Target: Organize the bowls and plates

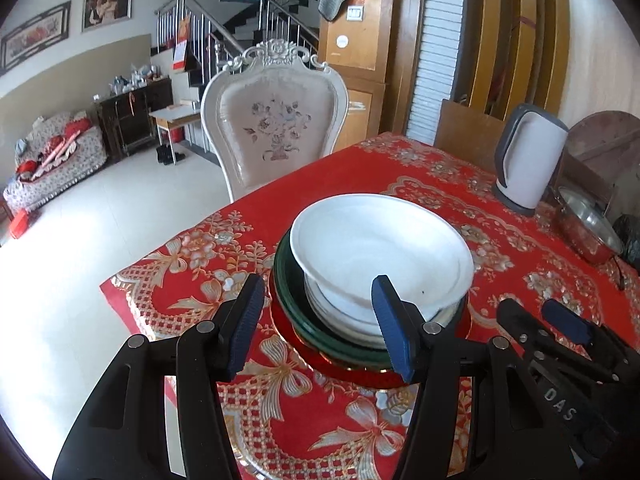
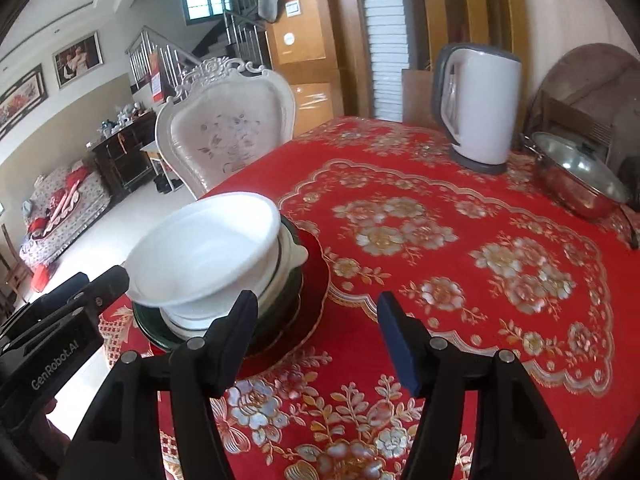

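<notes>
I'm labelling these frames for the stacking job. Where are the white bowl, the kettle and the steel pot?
white bowl [image 1: 380,236]: left wrist view, on its inner surface.
kettle [image 2: 482,108]: right wrist view, on its white body.
steel pot [image 2: 576,168]: right wrist view, on its lid.

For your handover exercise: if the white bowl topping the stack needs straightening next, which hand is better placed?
Probably left. The left gripper faces the white bowl squarely, its open fingers framing the near rim; the right gripper points mostly past it.
</notes>
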### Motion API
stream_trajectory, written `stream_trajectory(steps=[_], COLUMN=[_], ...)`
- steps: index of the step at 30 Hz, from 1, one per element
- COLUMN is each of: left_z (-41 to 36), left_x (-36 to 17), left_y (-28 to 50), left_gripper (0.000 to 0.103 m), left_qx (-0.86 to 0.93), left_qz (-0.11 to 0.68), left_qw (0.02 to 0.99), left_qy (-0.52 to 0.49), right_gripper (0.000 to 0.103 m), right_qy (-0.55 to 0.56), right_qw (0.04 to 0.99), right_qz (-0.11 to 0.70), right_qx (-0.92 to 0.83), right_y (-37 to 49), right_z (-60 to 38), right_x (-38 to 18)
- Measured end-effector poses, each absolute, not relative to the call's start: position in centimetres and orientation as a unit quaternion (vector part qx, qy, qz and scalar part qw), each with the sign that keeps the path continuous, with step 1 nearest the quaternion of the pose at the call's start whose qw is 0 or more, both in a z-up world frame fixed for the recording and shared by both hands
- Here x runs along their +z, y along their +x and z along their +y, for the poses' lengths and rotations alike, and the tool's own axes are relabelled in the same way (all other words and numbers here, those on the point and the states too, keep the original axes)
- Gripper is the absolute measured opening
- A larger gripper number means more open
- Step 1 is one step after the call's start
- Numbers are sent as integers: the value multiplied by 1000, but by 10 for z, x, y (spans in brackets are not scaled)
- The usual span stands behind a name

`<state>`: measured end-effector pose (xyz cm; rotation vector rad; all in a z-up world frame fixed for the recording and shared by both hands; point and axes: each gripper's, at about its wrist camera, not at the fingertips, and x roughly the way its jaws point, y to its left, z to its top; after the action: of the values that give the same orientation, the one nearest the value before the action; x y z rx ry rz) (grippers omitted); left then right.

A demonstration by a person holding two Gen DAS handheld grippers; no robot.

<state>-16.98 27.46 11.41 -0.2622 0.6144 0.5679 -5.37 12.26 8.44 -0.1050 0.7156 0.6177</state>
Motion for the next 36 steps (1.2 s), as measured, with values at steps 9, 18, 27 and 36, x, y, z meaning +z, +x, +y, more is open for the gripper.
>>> stream_trajectory(steps=[9,18,27,36], left_z=[259,262,267,278], left_x=[109,110,109,108], left_y=[-182,-192,-195,-193], left_gripper=[59,73,73,73], left_qx=[277,292,310,276], left_qz=[291,277,282,293], left_qw=[910,911,904,910], left_qy=[-104,-94,-81,-99], right_gripper=[65,65,65,65], right_qy=[-52,-66,-79,-84], right_qw=[888,889,886,885], right_qz=[349,336,329,325], right_qx=[294,304,318,321], right_y=[-62,-68,-70,-72], right_z=[121,134,149,154], right_x=[66,72,75,75])
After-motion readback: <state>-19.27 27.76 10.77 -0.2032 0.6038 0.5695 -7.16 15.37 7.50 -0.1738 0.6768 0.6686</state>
